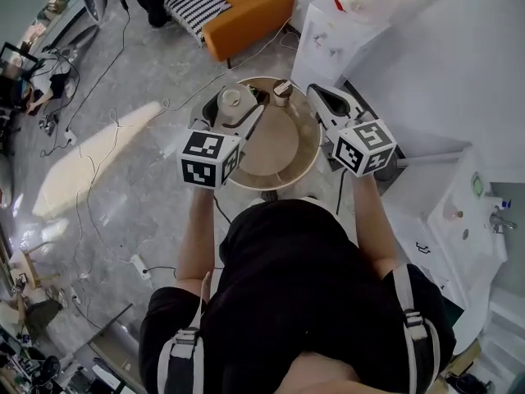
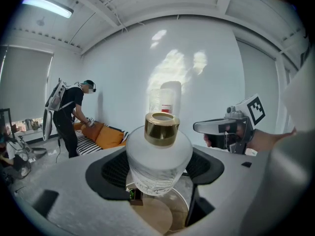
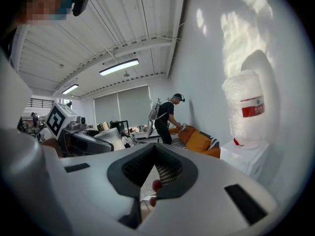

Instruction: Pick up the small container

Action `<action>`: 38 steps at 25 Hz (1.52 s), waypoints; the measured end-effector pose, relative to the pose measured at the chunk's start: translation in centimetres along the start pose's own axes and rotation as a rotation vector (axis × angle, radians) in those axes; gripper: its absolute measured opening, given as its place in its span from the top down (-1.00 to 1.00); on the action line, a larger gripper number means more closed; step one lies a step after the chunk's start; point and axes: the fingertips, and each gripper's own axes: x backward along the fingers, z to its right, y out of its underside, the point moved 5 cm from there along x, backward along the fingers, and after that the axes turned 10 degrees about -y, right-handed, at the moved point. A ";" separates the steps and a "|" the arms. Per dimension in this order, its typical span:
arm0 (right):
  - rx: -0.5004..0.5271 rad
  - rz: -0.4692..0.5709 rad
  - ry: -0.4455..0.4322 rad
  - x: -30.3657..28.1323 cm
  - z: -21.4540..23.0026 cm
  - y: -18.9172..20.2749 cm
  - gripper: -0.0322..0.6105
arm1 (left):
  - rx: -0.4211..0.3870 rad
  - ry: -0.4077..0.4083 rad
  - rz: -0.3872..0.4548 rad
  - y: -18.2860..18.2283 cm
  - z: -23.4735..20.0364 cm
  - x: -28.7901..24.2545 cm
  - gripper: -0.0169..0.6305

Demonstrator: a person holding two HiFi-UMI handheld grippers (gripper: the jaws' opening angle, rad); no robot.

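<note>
Colours as I read them from my feeds:
- my left claw (image 2: 158, 168): pale grey shell, black cross-ribbed pads (image 2: 110, 173)
- small container (image 2: 158, 151): frosted white glass, shiny gold collar, faint dark line print low on body
- right claw (image 3: 153, 173): same grey shell, black ribbed pads
- marker cubes (image 1: 210, 158): white faces, black square patterns
- table (image 1: 275, 154): tan top, cream rim
- floor (image 1: 123, 179): grey, marbled
- sofa (image 1: 250, 11): orange; striped cover (image 1: 193, 2) beside it, black-and-white
- water bottle (image 3: 245, 107): white wrap, red label
- shirt (image 1: 303, 286): black
</note>
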 end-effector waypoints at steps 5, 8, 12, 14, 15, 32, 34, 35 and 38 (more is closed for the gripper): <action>0.018 0.015 -0.016 -1.4 -1.2 -2.8 0.89 | 0.026 -0.003 0.047 -2.4 -1.1 0.9 -0.08; 0.034 0.026 -0.037 -2.0 -2.0 -3.7 0.89 | 0.028 -0.006 0.069 -3.1 -1.3 1.1 -0.08; 0.045 0.028 -0.052 -2.1 -2.6 -4.2 0.89 | 0.029 -0.002 0.079 -3.4 -1.1 1.4 -0.08; 0.051 0.033 -0.047 -2.1 -2.6 -4.5 0.89 | 0.030 0.001 0.083 -3.5 -1.1 1.4 -0.08; 0.055 0.037 -0.042 -2.0 -2.5 -4.6 0.89 | 0.033 0.001 0.085 -3.5 -1.1 1.4 -0.08; 0.082 0.038 0.008 -0.5 -1.7 -4.0 0.89 | 0.022 0.005 0.107 -3.2 -0.2 0.9 -0.08; 0.082 0.039 0.010 -0.3 -1.8 -4.0 0.89 | 0.020 0.010 0.109 -3.2 0.0 1.0 -0.08; 0.082 0.041 0.012 -0.3 -1.8 -3.9 0.89 | 0.020 0.013 0.110 -3.2 0.1 1.0 -0.08; 0.080 0.048 0.016 -0.1 -1.6 -3.9 0.89 | 0.016 0.017 0.115 -3.3 0.2 1.0 -0.08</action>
